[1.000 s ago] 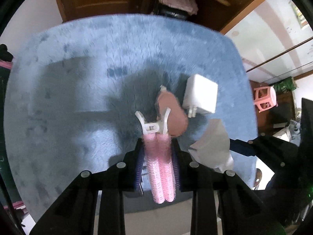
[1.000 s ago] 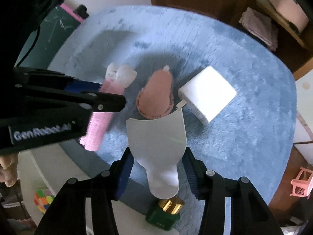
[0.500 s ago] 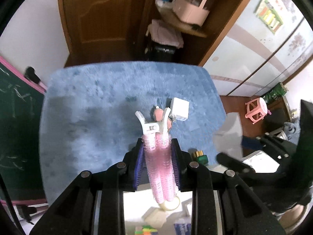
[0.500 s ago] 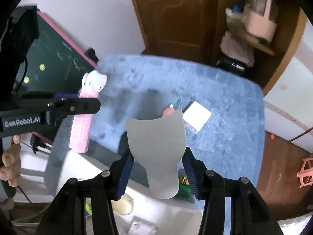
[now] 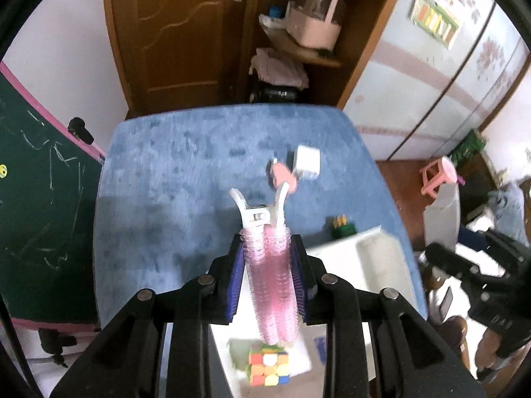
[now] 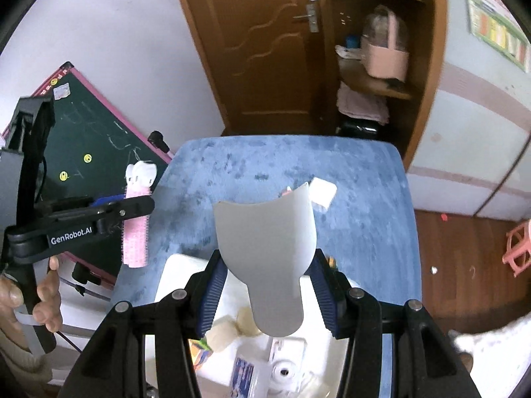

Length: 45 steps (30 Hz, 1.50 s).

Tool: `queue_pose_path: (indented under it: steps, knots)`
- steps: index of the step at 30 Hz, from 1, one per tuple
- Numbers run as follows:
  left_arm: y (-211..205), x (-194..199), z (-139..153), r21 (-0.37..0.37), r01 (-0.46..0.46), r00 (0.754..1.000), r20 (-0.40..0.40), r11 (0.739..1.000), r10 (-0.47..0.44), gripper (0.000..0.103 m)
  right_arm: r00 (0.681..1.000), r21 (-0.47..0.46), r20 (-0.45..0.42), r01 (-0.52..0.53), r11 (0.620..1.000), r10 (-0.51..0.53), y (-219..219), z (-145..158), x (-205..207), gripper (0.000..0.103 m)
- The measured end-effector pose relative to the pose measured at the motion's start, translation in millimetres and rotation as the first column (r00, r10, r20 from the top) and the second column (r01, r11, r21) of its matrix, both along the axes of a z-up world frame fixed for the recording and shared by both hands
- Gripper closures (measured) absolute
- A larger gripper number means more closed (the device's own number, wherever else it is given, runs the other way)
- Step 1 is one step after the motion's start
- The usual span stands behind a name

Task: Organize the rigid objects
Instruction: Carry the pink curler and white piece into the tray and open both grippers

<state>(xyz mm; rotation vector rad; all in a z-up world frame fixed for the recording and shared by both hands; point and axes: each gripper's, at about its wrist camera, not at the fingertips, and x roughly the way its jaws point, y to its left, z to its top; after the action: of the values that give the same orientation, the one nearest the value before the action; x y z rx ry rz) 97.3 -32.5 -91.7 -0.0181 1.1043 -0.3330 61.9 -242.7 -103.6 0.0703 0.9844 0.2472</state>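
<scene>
My left gripper (image 5: 267, 248) is shut on a pink hair roller clip (image 5: 270, 285) with white handles, held high above the white tray (image 5: 375, 262). It also shows in the right wrist view (image 6: 136, 229). My right gripper (image 6: 265, 265) is shut on a white curved scoop (image 6: 268, 248), held above the tray (image 6: 172, 275). On the blue fuzzy table (image 5: 172, 179) lie a pink shoe-shaped piece (image 5: 282, 174), a white charger block (image 5: 308, 162) and a small green bottle with gold cap (image 5: 343, 227).
The tray holds a colour cube (image 5: 268, 368), pale rounds (image 6: 225, 331) and small white items (image 6: 285, 364). A green chalkboard (image 5: 36, 215) stands left of the table. A wooden door (image 5: 179, 33) and shelves (image 5: 308, 46) lie beyond. A pink stool (image 5: 438, 175) stands at right.
Both grippers have risen and pulled back from the table surface with their objects still held. The tray and colour cube have come into view beneath them.
</scene>
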Motion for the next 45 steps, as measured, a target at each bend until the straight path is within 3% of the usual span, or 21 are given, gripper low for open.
queue_pose_path:
  steps: [7,17,29,32,34,37,45]
  knots:
    - [-7,-31,-46,0.086,0.049,0.996,-0.082,0.995,-0.042,0.075,0.993,-0.008,-0.089,0.078,0.997,-0.078,-8,-37,-29,0.052]
    - [-20,-48,-104,0.116,0.091,0.981,-0.183,0.989,-0.069,0.075,0.963,-0.046,-0.235,0.123,0.991,-0.131,-10,-98,-47,0.052]
    - [-29,-53,-134,0.135,0.107,0.969,-0.234,0.985,-0.073,0.073,0.929,-0.085,-0.346,0.109,0.99,-0.132,-8,-150,-45,0.052]
    - [-31,-53,-135,0.149,0.11,0.968,-0.24,0.983,-0.071,0.063,0.922,-0.085,-0.367,0.1,0.991,-0.125,-9,-155,-43,0.051]
    - [-31,-52,-135,0.143,0.106,0.968,-0.241,0.984,-0.069,0.045,0.918,-0.076,-0.377,0.098,0.992,-0.12,-10,-156,-42,0.051]
    - [-31,-50,-131,0.14,0.093,0.972,-0.228,0.986,-0.06,0.03,0.917,-0.071,-0.381,0.099,0.993,-0.119,-12,-156,-41,0.051]
    - [-32,-43,-122,0.132,0.065,0.973,-0.227,0.989,-0.034,0.029,0.936,-0.064,-0.337,0.087,0.994,-0.103,-13,-141,-36,0.046]
